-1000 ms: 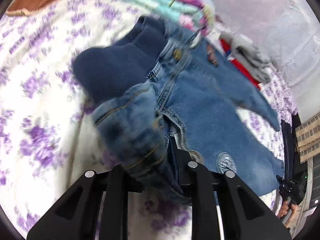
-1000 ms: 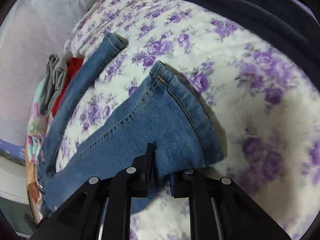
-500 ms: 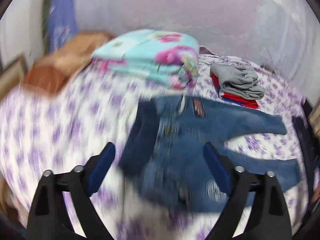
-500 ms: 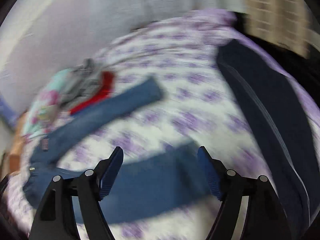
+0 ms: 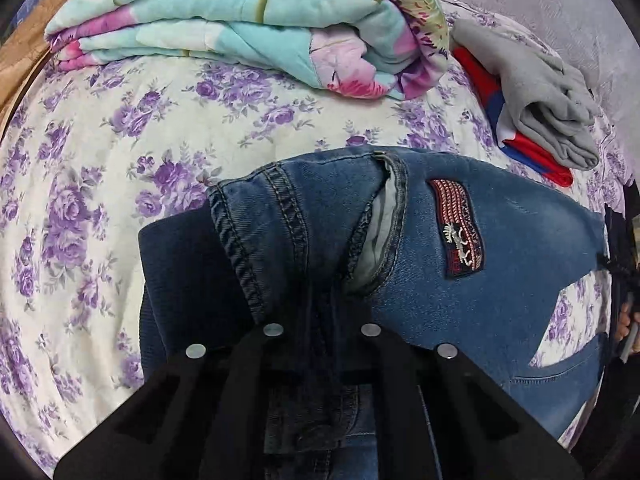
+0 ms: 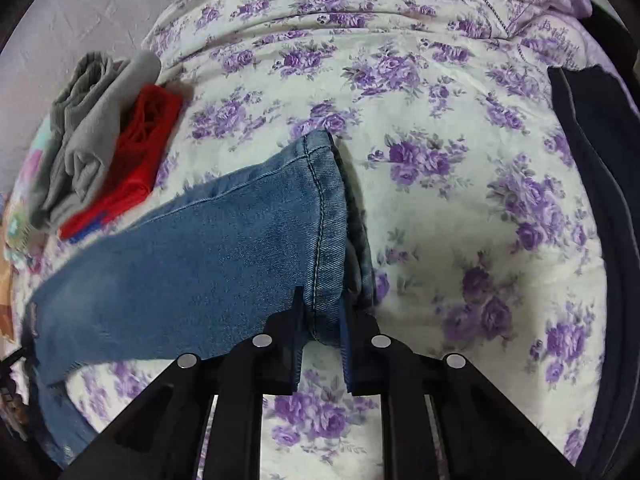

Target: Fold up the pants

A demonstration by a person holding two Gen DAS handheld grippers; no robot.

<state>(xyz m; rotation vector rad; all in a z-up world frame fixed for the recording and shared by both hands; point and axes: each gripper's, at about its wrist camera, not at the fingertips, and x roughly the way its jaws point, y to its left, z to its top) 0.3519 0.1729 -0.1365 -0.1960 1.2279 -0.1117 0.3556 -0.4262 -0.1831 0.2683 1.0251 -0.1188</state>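
Purple-flowered bedsheet [image 5: 100,168] spreads beneath blue jeans [image 5: 500,248], whose bunched waistband the left gripper [image 5: 320,332] clamps, near a folded turquoise blanket [image 5: 248,20]. From the right wrist, the right gripper [image 6: 322,340] pinches a jeans leg hem [image 6: 324,220] beside grey and red clothes [image 6: 96,148].

Pants [image 5: 500,248] lie across bed [image 5: 100,168]. Folded blanket [image 5: 248,24] behind waistband; folded clothes [image 5: 552,92] to blanket's right. Dark garment [image 6: 600,184] on bed, right of leg hem.
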